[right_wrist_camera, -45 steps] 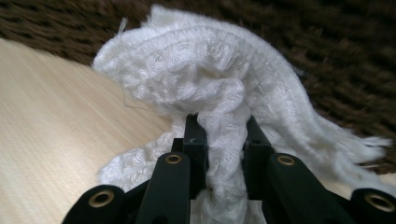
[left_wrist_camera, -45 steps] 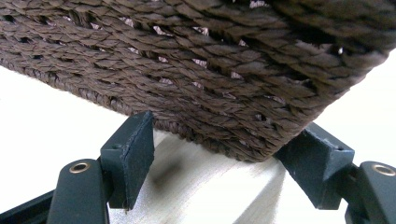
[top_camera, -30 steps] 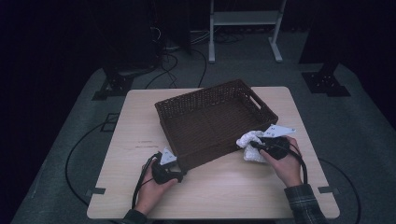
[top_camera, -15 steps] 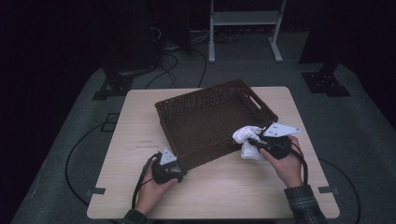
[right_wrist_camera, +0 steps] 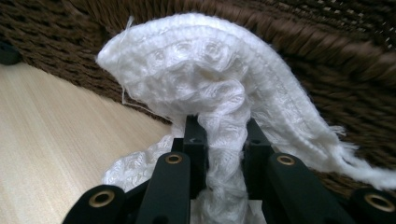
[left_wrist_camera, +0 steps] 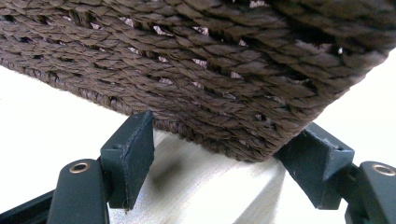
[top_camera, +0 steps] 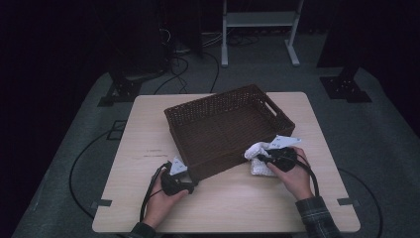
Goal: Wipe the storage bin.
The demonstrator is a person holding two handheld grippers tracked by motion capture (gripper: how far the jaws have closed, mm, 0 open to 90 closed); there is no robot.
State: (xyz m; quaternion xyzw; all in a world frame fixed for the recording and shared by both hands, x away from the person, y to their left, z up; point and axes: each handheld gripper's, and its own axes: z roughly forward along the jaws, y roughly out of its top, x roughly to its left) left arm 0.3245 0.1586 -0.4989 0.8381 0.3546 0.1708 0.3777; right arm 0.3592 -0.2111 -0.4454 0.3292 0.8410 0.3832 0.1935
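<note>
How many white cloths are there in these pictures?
1. The crumpled white knitted cloth is clamped in the right gripper, against the near wall of the brown woven basket. Others may be hidden.

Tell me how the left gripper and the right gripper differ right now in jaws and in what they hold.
The left gripper has its jaws spread wide about the near corner of the brown wicker basket, while the right gripper has its jaws shut tight. The left gripper carries nothing, while the right gripper pinches a white cloth that bunches above its jaws. Both sit low at the basket's near side on the wooden table, each in a hand.
</note>
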